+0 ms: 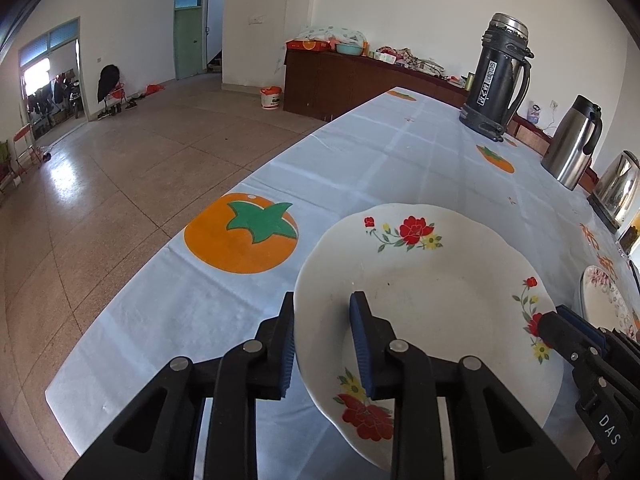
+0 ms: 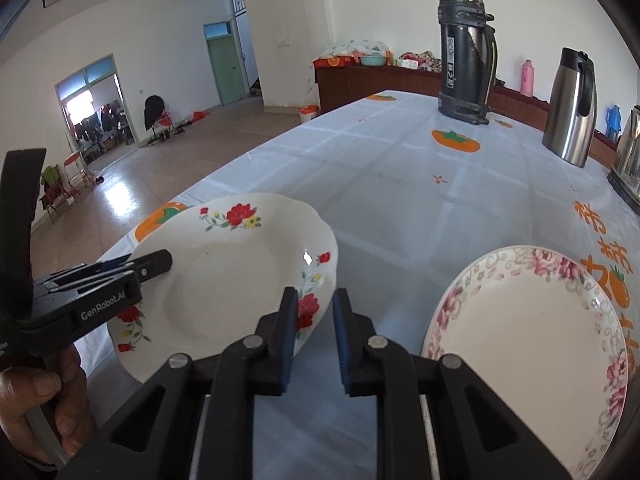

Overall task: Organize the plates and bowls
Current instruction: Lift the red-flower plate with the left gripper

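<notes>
Gripping the red-flowered plate (image 1: 432,280) by opposite rims, the left gripper (image 1: 322,344) and right gripper (image 2: 314,336) pinch it narrowly; the pink-flowered plate (image 2: 528,336) lies just right of it, apart, so stacking seems barely begun

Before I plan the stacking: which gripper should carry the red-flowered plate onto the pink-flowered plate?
Both share it: left gripper and right gripper each clamp the red-flowered plate's rim; the pink-flowered plate lies on the right.
</notes>
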`<state>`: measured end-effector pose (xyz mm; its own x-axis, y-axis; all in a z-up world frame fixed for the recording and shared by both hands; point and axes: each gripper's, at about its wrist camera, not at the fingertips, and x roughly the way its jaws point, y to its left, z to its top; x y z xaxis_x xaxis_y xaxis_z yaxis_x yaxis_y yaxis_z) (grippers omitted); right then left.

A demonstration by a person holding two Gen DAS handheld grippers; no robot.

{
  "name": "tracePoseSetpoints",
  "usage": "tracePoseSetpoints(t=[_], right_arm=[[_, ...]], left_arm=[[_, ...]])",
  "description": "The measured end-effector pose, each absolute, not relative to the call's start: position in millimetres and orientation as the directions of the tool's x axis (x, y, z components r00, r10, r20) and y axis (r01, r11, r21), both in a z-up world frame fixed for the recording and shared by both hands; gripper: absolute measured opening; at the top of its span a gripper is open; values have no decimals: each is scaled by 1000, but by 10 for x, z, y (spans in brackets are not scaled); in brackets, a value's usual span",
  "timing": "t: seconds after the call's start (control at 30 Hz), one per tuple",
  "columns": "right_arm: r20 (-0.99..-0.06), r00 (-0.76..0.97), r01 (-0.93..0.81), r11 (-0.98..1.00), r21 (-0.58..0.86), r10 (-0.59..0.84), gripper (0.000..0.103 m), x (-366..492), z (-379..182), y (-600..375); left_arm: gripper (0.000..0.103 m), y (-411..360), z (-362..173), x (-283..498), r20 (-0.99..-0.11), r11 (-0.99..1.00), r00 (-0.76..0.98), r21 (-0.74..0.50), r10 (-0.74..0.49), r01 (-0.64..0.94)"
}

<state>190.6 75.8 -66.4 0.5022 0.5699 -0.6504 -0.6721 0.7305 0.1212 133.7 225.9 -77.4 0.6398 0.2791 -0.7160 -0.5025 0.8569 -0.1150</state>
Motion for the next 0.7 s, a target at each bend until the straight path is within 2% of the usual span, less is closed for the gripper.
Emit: tracePoseSetpoints(t=[0.7], right_arm=[[-602,541,-680,727,99,587,18,1793,-599,720]], left_arm=[[27,2219,-695,1260,-668,860,683,-127,294,-494]])
